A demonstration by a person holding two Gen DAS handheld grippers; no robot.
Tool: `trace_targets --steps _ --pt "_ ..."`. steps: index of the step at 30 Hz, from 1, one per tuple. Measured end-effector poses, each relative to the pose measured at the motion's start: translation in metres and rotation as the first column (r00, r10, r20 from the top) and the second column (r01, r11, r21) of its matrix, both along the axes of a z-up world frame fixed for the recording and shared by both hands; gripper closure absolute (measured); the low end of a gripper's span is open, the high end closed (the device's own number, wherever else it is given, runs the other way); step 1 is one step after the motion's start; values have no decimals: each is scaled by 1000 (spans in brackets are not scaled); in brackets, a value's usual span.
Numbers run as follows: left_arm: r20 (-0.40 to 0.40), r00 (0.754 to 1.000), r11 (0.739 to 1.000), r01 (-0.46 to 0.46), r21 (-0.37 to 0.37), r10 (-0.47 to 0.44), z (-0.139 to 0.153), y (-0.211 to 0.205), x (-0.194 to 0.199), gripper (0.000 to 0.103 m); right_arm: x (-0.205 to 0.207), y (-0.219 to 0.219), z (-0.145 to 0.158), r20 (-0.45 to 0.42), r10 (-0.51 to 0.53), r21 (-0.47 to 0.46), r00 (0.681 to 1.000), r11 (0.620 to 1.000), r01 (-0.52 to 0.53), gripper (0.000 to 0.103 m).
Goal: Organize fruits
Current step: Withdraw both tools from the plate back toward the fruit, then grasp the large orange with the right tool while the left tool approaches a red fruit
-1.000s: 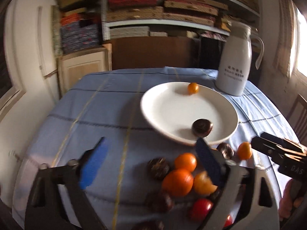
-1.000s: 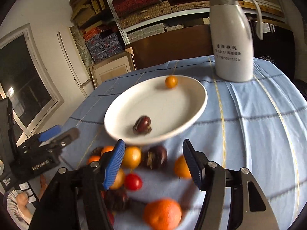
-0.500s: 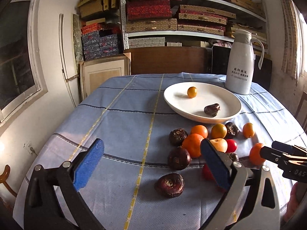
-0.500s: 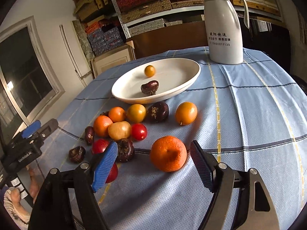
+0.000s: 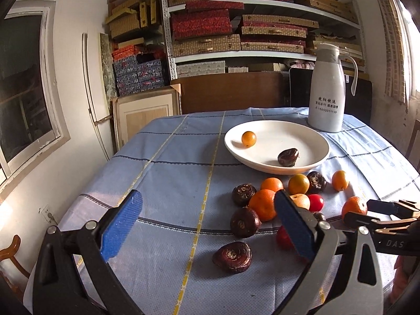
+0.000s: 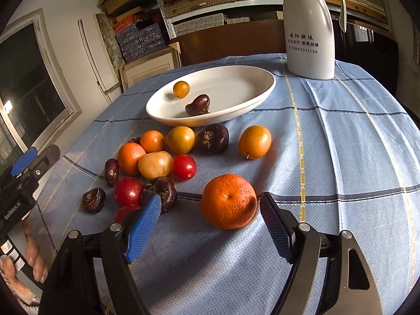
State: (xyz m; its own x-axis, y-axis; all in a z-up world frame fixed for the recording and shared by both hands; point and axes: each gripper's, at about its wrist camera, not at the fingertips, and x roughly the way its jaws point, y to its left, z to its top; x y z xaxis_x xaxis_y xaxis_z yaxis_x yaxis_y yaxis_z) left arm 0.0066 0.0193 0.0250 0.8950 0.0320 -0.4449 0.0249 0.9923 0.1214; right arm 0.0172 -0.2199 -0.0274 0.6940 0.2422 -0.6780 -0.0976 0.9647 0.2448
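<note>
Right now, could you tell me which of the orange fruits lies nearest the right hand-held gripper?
The big mandarin, alone at the near edge, lies just ahead of the open right hand-held gripper; the other orange fruits sit farther off by the plate.

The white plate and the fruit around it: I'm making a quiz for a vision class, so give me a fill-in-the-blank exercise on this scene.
The white plate holds ____ pieces of fruit.
The white jug stands ____ the plate, at the far side of the table.
The large orange lies just ahead of the ____ gripper, whose fingers do not touch it.
The tablecloth is mainly ____.

Missing words: two; behind; right; blue
</note>
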Motion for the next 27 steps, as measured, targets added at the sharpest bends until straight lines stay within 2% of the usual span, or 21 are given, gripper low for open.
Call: trace_targets --steps 13,15,17,21,27 --pt "22 999 1000 24 17 -25 2 -5 -6 5 10 2 -6 -30 -11 -8 999 1000 11 24" --pt "21 999 1000 25 18 -26 2 -6 -5 5 13 0 -9 -50 -13 9 999 1000 14 29" --pt "21 999 1000 26 17 -26 2 -6 -5 5 16 -2 -13 -77 -14 24 997 1000 16 41" --pt "20 999 999 27 17 -28 2 -6 -5 5 18 -5 -16 -95 -25 35 995 999 28 55" --pt "13 999 999 35 23 -35 0 -8 -5 5 18 -6 -16 -92 -23 38 995 999 26 57"
